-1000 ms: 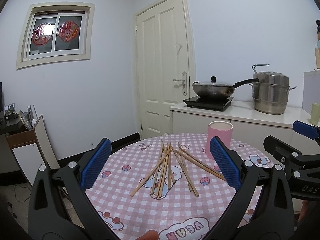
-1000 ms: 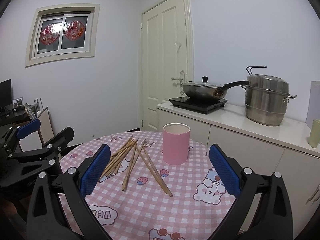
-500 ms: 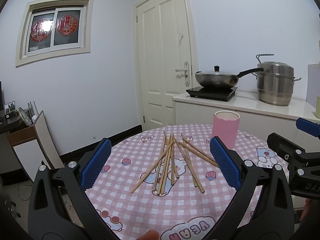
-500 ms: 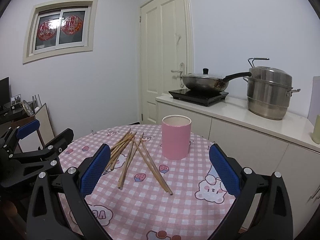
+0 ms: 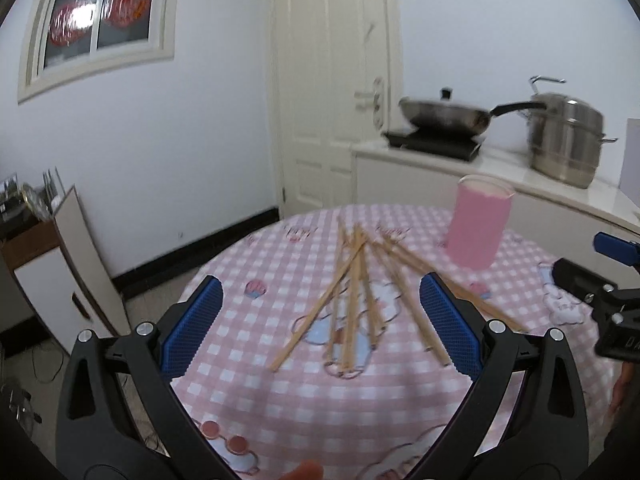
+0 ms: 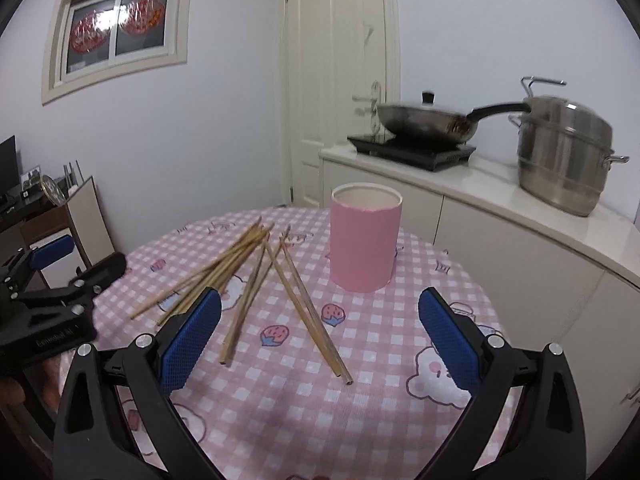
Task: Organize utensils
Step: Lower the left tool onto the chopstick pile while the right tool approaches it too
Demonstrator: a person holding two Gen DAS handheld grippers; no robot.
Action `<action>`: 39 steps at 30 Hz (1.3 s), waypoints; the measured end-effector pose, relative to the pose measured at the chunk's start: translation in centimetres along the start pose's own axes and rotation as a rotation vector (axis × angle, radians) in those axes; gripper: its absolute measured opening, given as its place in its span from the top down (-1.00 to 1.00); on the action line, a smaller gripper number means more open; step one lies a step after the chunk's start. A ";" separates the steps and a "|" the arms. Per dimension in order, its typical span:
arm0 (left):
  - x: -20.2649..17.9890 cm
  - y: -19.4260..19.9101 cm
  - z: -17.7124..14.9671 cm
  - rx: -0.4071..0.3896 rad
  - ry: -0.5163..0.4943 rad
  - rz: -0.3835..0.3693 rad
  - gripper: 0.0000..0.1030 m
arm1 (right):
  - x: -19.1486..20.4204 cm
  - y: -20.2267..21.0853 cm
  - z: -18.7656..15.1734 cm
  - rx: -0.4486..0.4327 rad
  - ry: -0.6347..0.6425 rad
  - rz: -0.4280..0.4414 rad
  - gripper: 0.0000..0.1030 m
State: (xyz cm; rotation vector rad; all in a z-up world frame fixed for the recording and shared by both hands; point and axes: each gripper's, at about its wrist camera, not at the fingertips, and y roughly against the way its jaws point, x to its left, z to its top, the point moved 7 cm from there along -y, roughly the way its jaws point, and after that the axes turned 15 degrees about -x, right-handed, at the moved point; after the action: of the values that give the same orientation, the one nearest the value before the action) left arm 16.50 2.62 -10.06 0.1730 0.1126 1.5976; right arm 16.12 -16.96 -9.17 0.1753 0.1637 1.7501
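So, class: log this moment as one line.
left gripper: open, empty | right gripper: open, empty | chopsticks: scattered on table | pink cup: upright, empty

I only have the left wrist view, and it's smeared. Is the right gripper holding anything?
Observer: No. The right gripper is open, with nothing between its jaws.
Operator: Does any chopstick touch the pink cup?
Observer: None. The nearest chopsticks lie flat on the tablecloth, clear of the pink cup.
Operator: Is the cup ready to load?
Observer: It stands upright with its mouth open. Only its pale inner wall shows, and no chopstick sticks out.
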 end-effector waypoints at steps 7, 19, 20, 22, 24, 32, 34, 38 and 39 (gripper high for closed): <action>3.3 -4.8 -1.9 0.139 0.023 -0.003 -0.88 | -0.1 -3.5 -1.0 0.052 0.057 0.015 -0.85; -0.3 -12.5 -3.7 0.397 -0.098 -0.222 -0.21 | 0.4 -8.7 -2.5 0.193 0.091 0.125 -0.61; -0.9 -13.1 -3.9 0.419 -0.100 -0.252 -0.13 | 0.5 -9.0 -2.6 0.199 0.092 0.133 -0.54; -1.7 -14.6 -4.7 0.480 -0.089 -0.290 0.00 | 0.4 -9.7 -2.9 0.226 0.097 0.145 -0.42; -2.0 -16.2 -5.1 0.523 -0.086 -0.290 0.18 | 0.2 -10.1 -3.0 0.243 0.100 0.154 -0.38; -3.2 -18.8 -6.0 0.603 -0.110 -0.300 0.37 | 0.7 -11.4 -2.9 0.295 0.091 0.243 -0.15; -3.2 -19.1 -5.9 0.611 -0.096 -0.304 0.50 | 1.1 -11.6 -2.9 0.300 0.100 0.259 -0.15; -3.1 -19.6 -5.9 0.621 -0.080 -0.317 0.69 | 1.8 -11.8 -2.9 0.319 0.112 0.287 -0.15; -3.0 -19.8 -5.8 0.627 -0.070 -0.323 0.69 | 1.8 -11.8 -2.9 0.323 0.116 0.290 -0.15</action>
State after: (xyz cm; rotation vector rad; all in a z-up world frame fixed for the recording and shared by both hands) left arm 34.97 0.49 -19.44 0.6622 0.5597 1.1907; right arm 26.55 -13.01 -14.44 0.3459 0.5289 2.0160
